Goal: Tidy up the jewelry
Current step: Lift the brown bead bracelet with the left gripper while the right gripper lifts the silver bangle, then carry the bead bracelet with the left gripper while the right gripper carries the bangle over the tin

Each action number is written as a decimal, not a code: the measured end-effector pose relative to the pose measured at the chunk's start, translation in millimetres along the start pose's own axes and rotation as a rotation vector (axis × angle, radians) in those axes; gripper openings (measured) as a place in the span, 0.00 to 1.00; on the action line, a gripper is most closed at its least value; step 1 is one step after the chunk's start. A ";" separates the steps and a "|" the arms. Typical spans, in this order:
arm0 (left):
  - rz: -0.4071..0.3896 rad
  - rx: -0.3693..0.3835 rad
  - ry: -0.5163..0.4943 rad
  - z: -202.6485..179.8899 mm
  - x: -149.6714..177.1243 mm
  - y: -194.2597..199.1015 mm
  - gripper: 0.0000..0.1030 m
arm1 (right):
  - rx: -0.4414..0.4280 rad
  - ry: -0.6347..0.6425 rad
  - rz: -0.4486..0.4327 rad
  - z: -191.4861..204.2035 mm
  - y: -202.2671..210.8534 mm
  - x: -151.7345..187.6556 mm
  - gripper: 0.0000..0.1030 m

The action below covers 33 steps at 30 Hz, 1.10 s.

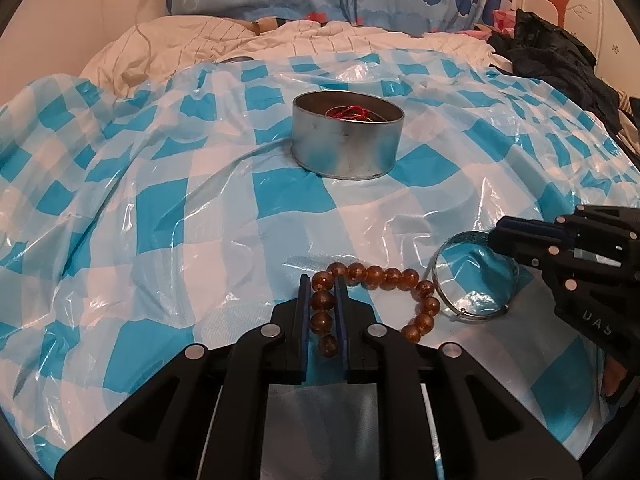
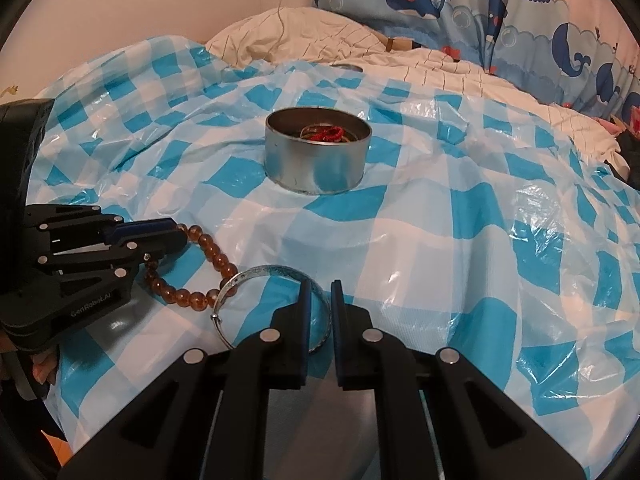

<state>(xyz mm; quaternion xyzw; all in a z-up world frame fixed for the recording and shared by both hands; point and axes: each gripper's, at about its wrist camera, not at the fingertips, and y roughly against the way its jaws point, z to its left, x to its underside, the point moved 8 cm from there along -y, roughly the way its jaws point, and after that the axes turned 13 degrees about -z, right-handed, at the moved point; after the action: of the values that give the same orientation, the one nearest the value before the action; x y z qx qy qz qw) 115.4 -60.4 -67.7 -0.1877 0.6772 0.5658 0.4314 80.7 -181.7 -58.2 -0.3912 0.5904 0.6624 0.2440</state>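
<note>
**Bracelets both gripped, tin still waiting**

Beads first: the amber bead bracelet (image 1: 372,300) lies on the blue-checked plastic sheet (image 1: 200,216) spread over the bed, and my left gripper (image 1: 323,312) is nearly closed on one side of its loop, with a run of beads caught between the blue pads. Just beside it, touching the beads at one end, is the silver bangle (image 2: 276,276). My right gripper (image 2: 320,312) straddles the bangle's rim; its jaws stand a little apart, and from my own camera I see a gap beside the band, so I judge the pinch is not made there.

Farther up the sheet, well apart from both pieces, stands the round metal tin (image 1: 346,148). Something red (image 2: 330,134), cord-like, is already coiled inside it, with what may be other metal pieces under it, too small to be sure.

As I read it, the job is partly done: some jewelry is in the tin, while these two pieces are still on the sheet. Neither is lifted yet. Left to do: secure the bangle and carry both to the tin.
</note>
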 end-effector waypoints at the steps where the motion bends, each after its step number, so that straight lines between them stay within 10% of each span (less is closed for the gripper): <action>1: 0.009 0.000 0.009 1.4 0.9 -1.1 0.11 | 0.003 0.002 -0.001 0.3 0.5 -0.4 0.22; 3: 0.022 -0.004 0.020 4.5 3.1 -3.8 0.11 | 0.008 0.007 -0.003 0.4 -0.4 0.0 0.43; 11: 0.044 -0.010 0.025 5.1 8.4 -8.2 0.13 | 0.005 0.035 0.049 4.3 -9.3 10.8 0.43; 18: 0.022 0.006 0.000 0.3 7.0 -5.2 0.11 | 0.000 0.034 0.045 5.0 -8.1 11.8 0.07; 33: -0.108 0.033 0.064 -2.0 -33.7 14.1 0.11 | 0.033 -0.002 -0.150 -8.1 22.1 -27.1 0.05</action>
<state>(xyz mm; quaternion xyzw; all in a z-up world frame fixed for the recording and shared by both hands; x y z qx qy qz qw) 123.0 -66.1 -32.4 -0.2346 0.6888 0.5241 0.4425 80.8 -189.9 -23.3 -0.4296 0.5701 0.6328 0.2998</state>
